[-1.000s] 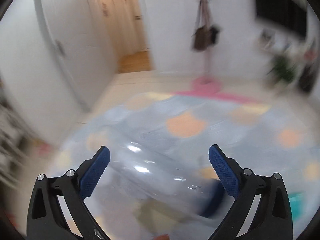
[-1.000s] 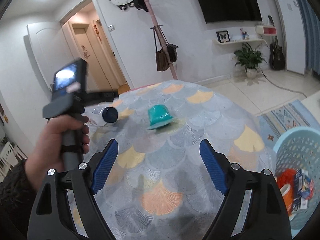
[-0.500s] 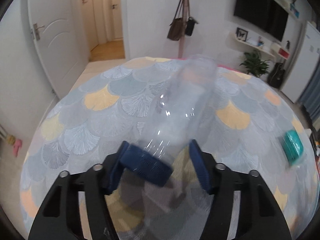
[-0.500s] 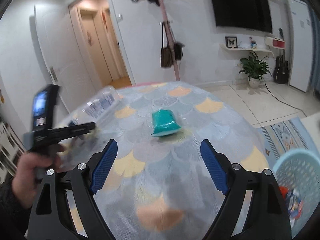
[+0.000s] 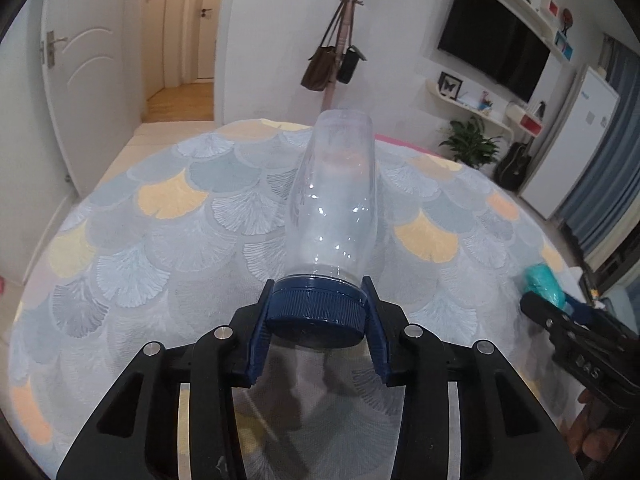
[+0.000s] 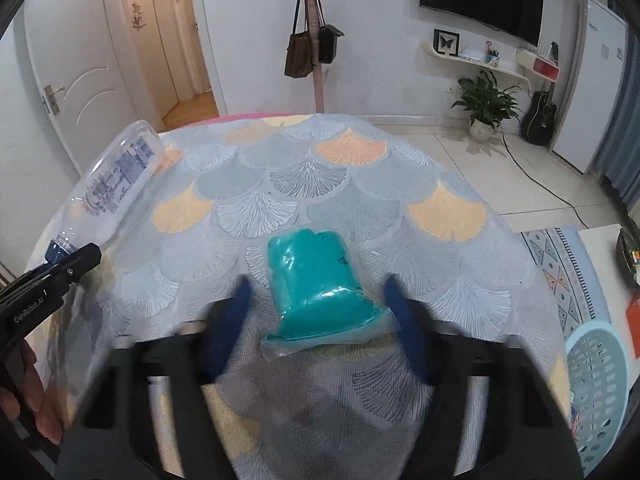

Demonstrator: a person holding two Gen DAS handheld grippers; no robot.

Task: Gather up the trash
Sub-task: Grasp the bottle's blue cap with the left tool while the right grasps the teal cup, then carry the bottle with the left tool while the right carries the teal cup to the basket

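Left gripper clamps the clear bottle's blue cap mid-frame, while right gripper, fingers apart, flanks the teal packet.

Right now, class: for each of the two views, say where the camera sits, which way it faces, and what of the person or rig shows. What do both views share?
Left wrist: sits on the left gripper, faces along its fingers across the table toward the coat rack; the fingers clamp the bottle by its cap.
Right wrist: sits on the right gripper, faces over the table toward the wall; its blurred fingers flank the teal packet, and the person's left hand shows at the left edge.
Shared: bottle, packet, table, coat rack, TV, plant.
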